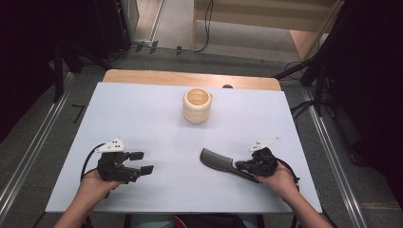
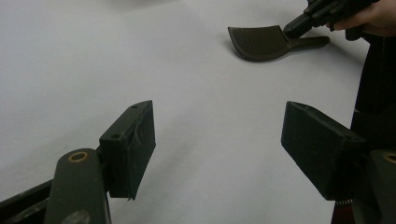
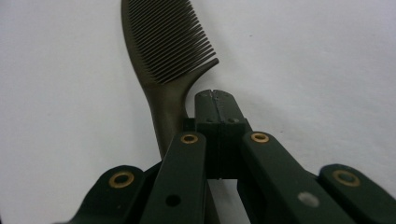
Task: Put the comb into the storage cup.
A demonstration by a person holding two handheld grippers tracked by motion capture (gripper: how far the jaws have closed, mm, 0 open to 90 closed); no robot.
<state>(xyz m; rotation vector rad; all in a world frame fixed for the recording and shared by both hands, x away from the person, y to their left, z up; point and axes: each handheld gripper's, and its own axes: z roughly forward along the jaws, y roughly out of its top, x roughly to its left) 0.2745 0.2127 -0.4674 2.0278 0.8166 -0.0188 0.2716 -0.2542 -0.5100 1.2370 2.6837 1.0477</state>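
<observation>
A dark comb [image 1: 216,160] lies flat on the white sheet [image 1: 142,118] at the front right, teeth end toward the middle. My right gripper [image 1: 239,165] is shut, its jaws pressed together with nothing between them, and sits just over the comb's handle. In the right gripper view the closed tips [image 3: 214,95] stand right beside the handle of the comb [image 3: 168,46], which runs under the left linkage. My left gripper [image 1: 144,162] rests at the front left, open and holding nothing. The left gripper view has those wide jaws [image 2: 219,144] in front, with the comb [image 2: 261,43] farther off.
A cream ribbed cup [image 1: 196,105] stands upright at the back middle of the sheet. A strip of wooden tabletop [image 1: 190,78] runs behind the sheet. Dark stands and cables surround the table on the floor.
</observation>
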